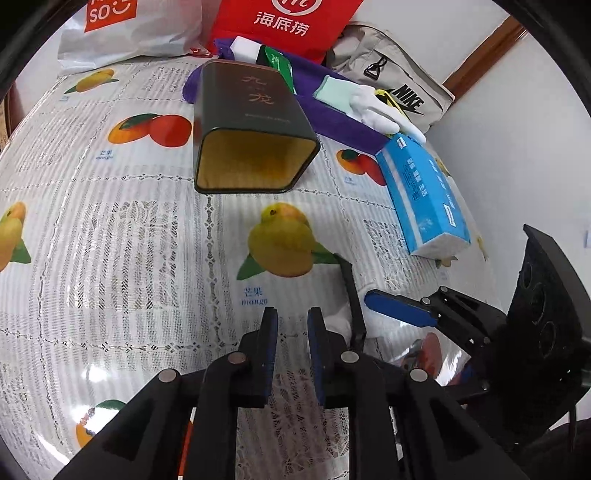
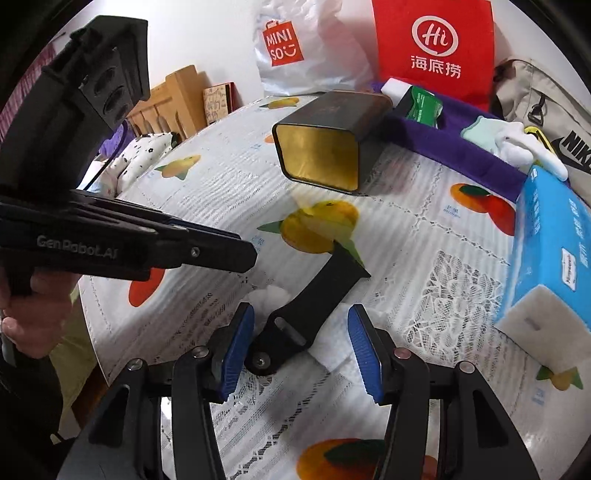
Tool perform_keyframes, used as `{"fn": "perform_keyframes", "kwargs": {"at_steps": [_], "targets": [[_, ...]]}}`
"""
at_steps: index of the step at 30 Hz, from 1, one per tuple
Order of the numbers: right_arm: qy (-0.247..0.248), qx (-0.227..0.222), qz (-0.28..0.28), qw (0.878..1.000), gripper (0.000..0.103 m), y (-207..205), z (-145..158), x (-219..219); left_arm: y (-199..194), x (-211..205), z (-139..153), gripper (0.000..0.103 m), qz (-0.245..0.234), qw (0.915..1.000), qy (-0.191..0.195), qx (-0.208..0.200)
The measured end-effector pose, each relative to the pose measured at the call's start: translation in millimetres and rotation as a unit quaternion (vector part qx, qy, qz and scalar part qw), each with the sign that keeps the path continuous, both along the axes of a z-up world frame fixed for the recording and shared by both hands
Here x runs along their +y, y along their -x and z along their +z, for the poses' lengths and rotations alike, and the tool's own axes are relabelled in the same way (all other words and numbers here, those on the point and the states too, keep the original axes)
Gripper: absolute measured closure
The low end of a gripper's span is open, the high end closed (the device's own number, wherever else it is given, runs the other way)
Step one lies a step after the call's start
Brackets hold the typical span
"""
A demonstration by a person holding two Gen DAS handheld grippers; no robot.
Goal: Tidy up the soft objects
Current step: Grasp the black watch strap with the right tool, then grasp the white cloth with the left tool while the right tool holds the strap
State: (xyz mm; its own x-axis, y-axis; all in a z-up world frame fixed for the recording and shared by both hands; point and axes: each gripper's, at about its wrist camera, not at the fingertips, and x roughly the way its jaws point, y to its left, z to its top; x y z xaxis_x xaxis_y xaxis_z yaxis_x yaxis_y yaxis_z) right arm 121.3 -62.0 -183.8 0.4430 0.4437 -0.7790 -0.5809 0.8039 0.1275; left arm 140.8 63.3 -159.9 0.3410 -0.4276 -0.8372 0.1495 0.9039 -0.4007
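Note:
My left gripper (image 1: 293,332) hangs low over the fruit-print tablecloth (image 1: 129,229), its blue pads a narrow gap apart with nothing between them. My right gripper (image 2: 303,350) is open and straddles a black bracket-like piece (image 2: 314,295) lying on a white soft wad (image 2: 332,350); neither pad touches them. A dark tin (image 1: 251,122) lies on its side, its gold open mouth facing me. Beyond it lie a purple cloth (image 1: 332,122), a white glove (image 1: 369,107) and a blue tissue pack (image 1: 424,195).
A white shopping bag (image 1: 122,33), a red bag (image 1: 288,22) and a beige sports bag (image 1: 399,85) line the far edge. A green packet (image 1: 277,62) rests on the purple cloth. A hand (image 2: 33,314) holds the left gripper beside the table's left edge.

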Motion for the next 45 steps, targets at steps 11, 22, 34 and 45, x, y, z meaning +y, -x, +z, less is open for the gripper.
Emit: {"fn": "perform_keyframes", "kwargs": {"at_steps": [11, 22, 34, 45], "targets": [[-0.003, 0.021, -0.014, 1.0, 0.094, 4.9, 9.4, -15.2, 5.2, -4.3, -4.3, 0.087, -0.003, 0.9999, 0.008, 0.01], [0.019, 0.022, -0.014, 0.999, 0.07, 1.5, 0.3, -12.8, 10.4, -5.7, 0.7, 0.087, -0.007, 0.9999, 0.006, 0.004], [-0.008, 0.033, -0.018, 0.999, 0.077, 3.3, 8.2, -22.2, 16.3, -13.0, 7.6, 0.082, -0.02, 0.9998, 0.003, -0.008], [-0.042, 0.024, -0.046, 0.998, 0.077, 15.3, 25.0, -48.3, 19.8, -38.7, 7.8, 0.08, -0.054, 0.9985, 0.002, -0.01]]}}
